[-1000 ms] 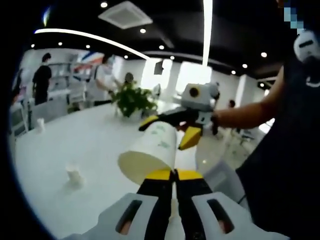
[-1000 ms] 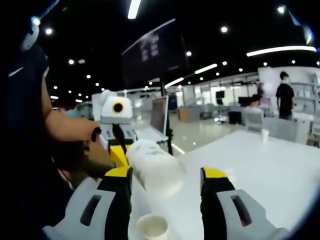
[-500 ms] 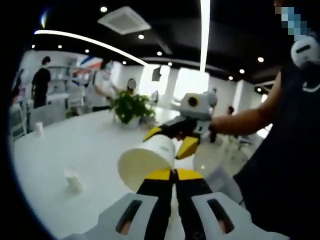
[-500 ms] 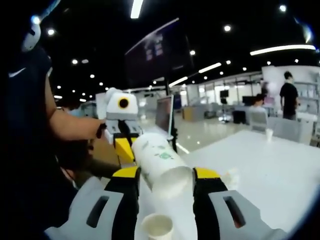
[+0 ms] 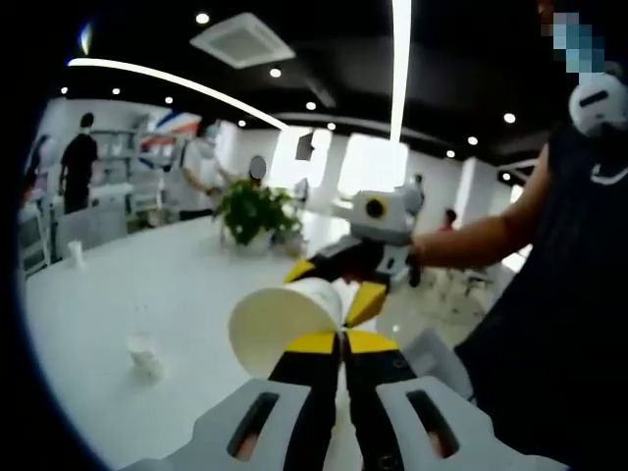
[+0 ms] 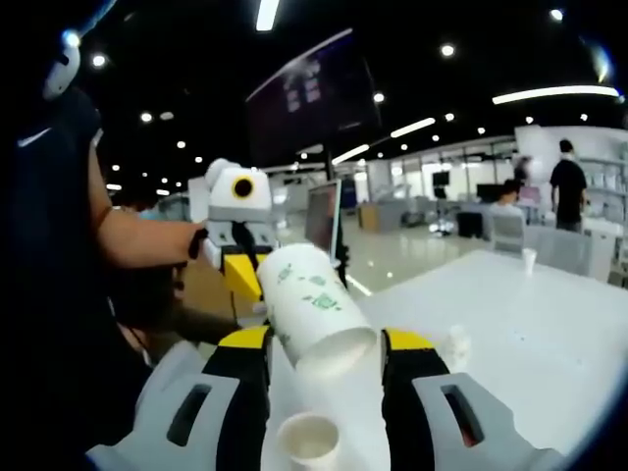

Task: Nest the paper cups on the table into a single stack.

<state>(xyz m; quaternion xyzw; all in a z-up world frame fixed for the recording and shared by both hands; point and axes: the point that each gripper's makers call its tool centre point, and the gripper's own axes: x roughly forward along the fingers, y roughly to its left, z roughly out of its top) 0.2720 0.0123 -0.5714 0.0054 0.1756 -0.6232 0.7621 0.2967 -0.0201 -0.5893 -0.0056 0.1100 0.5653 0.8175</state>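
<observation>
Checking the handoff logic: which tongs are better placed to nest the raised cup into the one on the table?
Probably left: left tongs pinch the raised cup's rim; right tongs straddle its base, which must enter the table cup.

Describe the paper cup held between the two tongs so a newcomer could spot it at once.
Start at the white table. Above its near edge, the paper cup hangs in the air, lying tilted, gripped by the left tongs and framed by the right tongs. Green print marks it; the cup below stands open-mouthed and free.
</observation>
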